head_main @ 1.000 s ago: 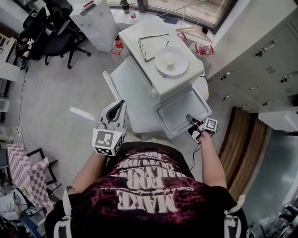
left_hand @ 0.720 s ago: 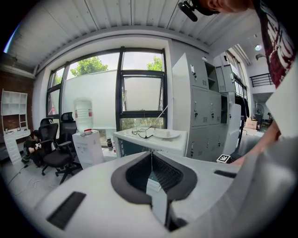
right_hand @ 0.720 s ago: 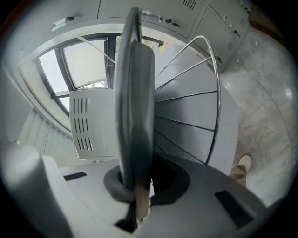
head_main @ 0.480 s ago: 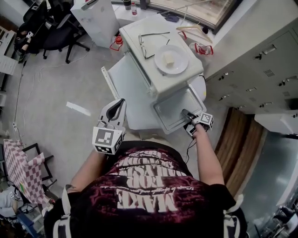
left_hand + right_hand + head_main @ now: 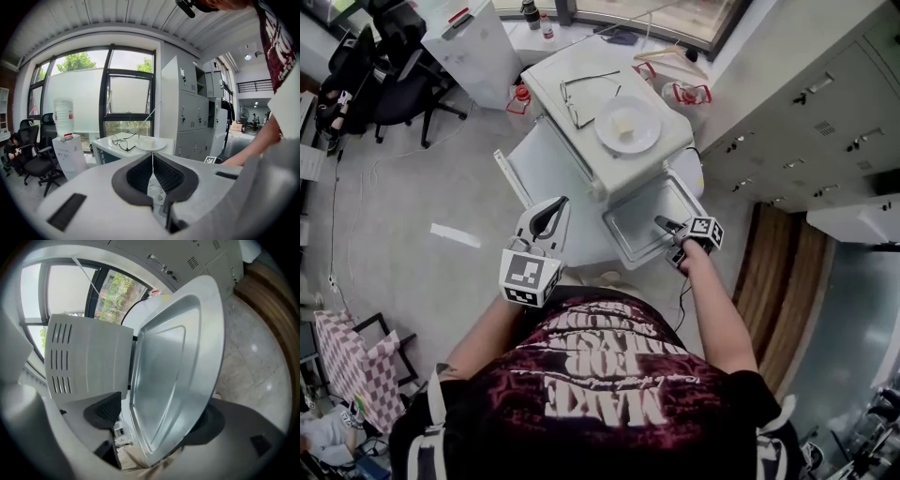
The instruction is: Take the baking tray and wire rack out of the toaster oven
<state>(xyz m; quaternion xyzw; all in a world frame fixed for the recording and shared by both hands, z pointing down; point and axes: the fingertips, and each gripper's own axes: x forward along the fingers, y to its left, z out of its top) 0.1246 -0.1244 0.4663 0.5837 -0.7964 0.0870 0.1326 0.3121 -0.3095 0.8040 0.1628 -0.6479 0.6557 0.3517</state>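
Right gripper opening round baking tray rim — left gripper closed, empty, plate atop toaster oven beyond, grey floor.

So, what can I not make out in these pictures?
Oven inside: hidden by its top in head view, by the tray in right gripper view; whether the rack is there cannot be told.
Right claw, opening round the tray rim: one pad hidden behind the tray, right gripper view.
Lump on the plate: too small to name, head view.
Bent wire on the oven: too thin to name, head view.
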